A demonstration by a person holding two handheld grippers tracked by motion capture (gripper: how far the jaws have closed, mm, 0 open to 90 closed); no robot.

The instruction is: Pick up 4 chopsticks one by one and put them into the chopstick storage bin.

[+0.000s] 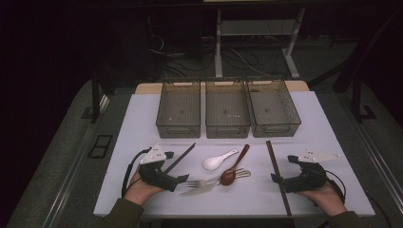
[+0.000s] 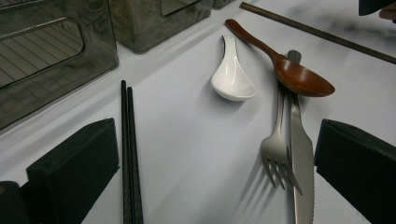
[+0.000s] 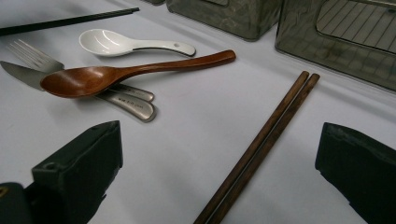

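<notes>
Near the table's (image 1: 142, 107) front edge, both the left gripper (image 1: 183, 178) and right gripper (image 1: 274, 177) are held released, black chopsticks (image 2: 129, 154) and brown chopsticks (image 3: 261, 144) lying between their jaws, and either pair could be rolled apart if pinched off-centre.

This looks like a lab or recording room, dark all around. A white-covered desk (image 1: 142, 190) stands on grey carpet, with loose cables (image 1: 180, 59) on the floor and a bare metal desk frame (image 1: 218, 47) behind.
</notes>
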